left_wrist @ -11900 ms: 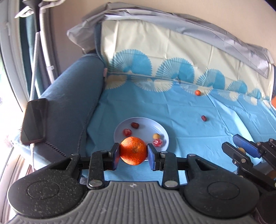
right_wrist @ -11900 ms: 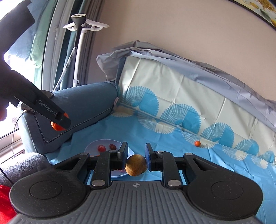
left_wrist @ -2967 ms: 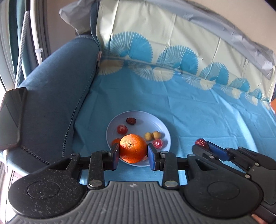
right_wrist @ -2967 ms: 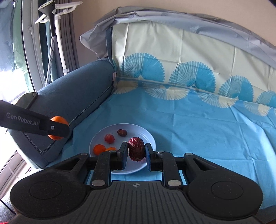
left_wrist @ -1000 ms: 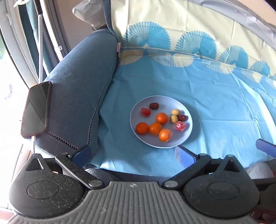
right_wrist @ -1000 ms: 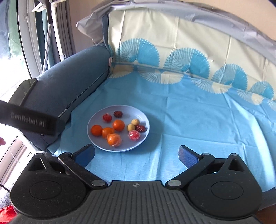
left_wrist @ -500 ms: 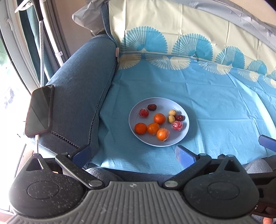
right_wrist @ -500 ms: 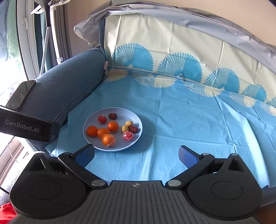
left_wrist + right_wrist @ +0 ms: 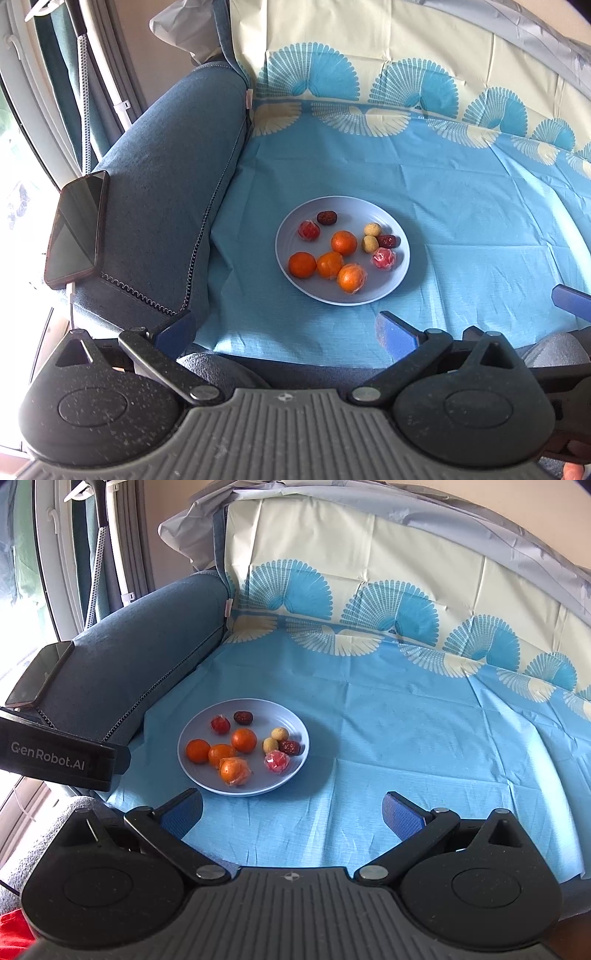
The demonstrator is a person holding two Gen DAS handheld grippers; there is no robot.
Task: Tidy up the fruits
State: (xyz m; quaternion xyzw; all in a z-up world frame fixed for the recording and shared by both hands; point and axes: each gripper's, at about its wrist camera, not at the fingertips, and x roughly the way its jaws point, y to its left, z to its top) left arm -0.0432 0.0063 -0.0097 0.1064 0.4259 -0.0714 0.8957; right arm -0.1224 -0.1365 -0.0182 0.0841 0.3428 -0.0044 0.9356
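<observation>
A pale blue plate [image 9: 399,258] [image 9: 299,757] lies on the blue cloth and holds several fruits: oranges [image 9: 302,264] [image 9: 244,740], dark red dates [image 9: 327,217] [image 9: 243,717], small yellow fruits [image 9: 371,229] [image 9: 280,733] and wrapped pink-red ones [image 9: 383,258] [image 9: 276,761]. My left gripper [image 9: 286,330] is wide open and empty, held back from the plate's near edge. My right gripper [image 9: 293,810] is wide open and empty, near and to the right of the plate. The left gripper's body also shows in the right wrist view [image 9: 59,755].
A blue sofa armrest [image 9: 162,177] rises left of the plate, with a dark phone [image 9: 75,229] lying on it. The patterned cloth covers the seat and the backrest [image 9: 369,602]. A window and a white pole [image 9: 99,542] stand at far left.
Both grippers have drawn back and risen slightly from the plate, still open and empty. The fruits on the plate have not moved.
</observation>
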